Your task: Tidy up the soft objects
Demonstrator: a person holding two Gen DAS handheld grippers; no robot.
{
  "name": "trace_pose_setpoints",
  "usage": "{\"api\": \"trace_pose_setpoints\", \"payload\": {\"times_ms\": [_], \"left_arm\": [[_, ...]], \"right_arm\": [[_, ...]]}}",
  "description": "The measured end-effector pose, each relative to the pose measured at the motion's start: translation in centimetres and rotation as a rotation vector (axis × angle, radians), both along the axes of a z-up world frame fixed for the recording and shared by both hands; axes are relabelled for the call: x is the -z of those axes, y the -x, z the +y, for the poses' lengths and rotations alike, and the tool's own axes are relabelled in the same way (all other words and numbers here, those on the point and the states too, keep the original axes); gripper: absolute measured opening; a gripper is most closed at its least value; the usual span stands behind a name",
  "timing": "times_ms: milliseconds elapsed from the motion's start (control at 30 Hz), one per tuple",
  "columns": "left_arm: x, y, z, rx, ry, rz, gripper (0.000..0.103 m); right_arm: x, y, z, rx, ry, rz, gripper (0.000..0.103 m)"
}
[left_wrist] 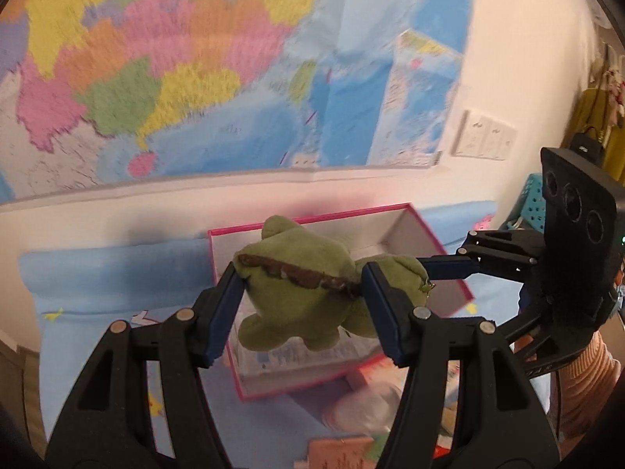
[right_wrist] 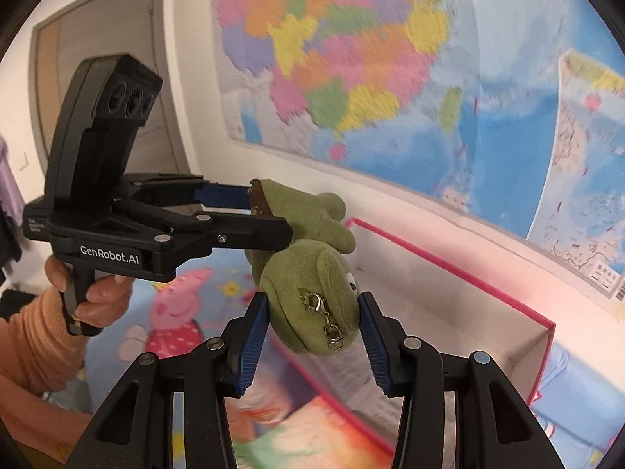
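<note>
**Green plush frog held between two grippers above pink box**

Both grippers are clamped on one toy. The left gripper [left_wrist: 300, 293] squeezes the green plush frog [left_wrist: 300, 281] across its body at the brown stitched band, blue pads pressed into either side. The right gripper [right_wrist: 312, 320] pinches the frog's rounded end, where a small metal clasp [right_wrist: 324, 312] dangles. The toy's long axis runs from one gripper to the other, so each grip sits at an opposite part of the plush, the two tools meeting nearly at right angles. The frog hangs in the air, clear of any surface. Directly beyond and below the fingers lies the open pink-edged box [left_wrist: 394, 226], its white interior facing up, resting on a blue cartoon-print bedsheet [left_wrist: 109, 273]. A coloured wall map [left_wrist: 195, 78] fills the background. The frog appears nearly over the box, so lowering it in looks like the likely next move.
</note>
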State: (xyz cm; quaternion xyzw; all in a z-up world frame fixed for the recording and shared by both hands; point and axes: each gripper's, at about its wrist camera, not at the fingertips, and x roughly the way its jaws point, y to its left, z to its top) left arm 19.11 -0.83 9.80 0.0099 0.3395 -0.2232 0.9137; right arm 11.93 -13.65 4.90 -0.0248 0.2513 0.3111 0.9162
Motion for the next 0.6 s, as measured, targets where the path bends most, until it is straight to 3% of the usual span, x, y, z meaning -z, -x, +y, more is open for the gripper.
{"api": "trace_pose_setpoints", "payload": {"times_ms": [333, 600], "left_arm": [[4.9, -6.3, -0.5, -0.042, -0.01, 0.125, 0.063], [6.1, -7.0, -1.1, -0.077, -0.041, 0.144, 0.063]], "right_arm": [[3.8, -7.0, 0.2, 0.014, 0.086, 0.125, 0.047], [6.4, -10.0, 1.7, 0.031, 0.197, 0.231, 0.047]]}}
